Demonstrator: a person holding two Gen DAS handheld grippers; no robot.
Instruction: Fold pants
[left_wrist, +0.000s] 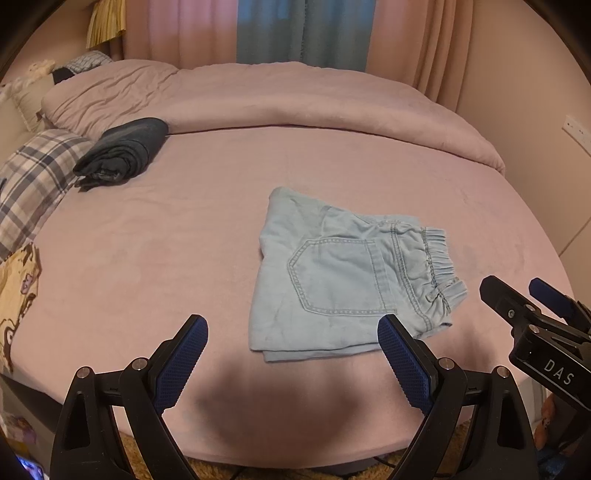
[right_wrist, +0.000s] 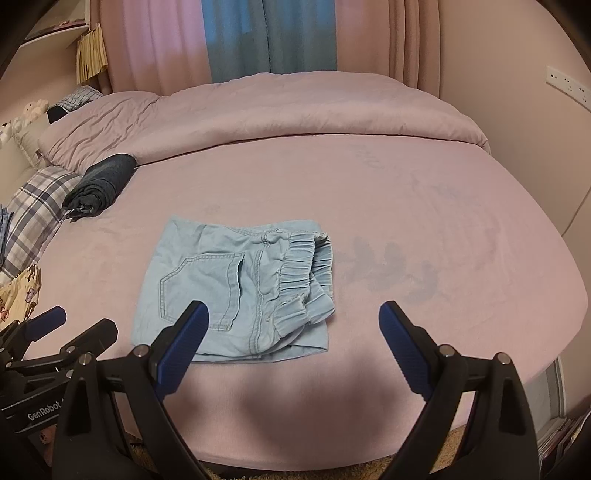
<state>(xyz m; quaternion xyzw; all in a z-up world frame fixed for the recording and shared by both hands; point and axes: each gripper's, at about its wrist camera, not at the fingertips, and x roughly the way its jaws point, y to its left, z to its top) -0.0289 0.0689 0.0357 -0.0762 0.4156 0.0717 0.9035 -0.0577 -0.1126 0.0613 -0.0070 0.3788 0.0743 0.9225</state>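
Light blue denim pants (left_wrist: 343, 280) lie folded into a small rectangle on the pink bed (left_wrist: 147, 258), back pocket up, elastic waistband to the right. They also show in the right wrist view (right_wrist: 236, 288). My left gripper (left_wrist: 291, 328) is open and empty, held above the near edge of the bed, left of the pants' near corner. My right gripper (right_wrist: 291, 314) is open and empty, just in front of the pants. The right gripper shows in the left wrist view (left_wrist: 532, 295) beside the waistband. The left gripper shows in the right wrist view (right_wrist: 81, 321).
A dark folded garment (left_wrist: 122, 151) lies at the far left of the bed by a plaid pillow (left_wrist: 33, 177). A pink duvet (left_wrist: 277, 99) is bunched along the far side. Curtains (left_wrist: 269, 29) hang behind. A wall stands at the right.
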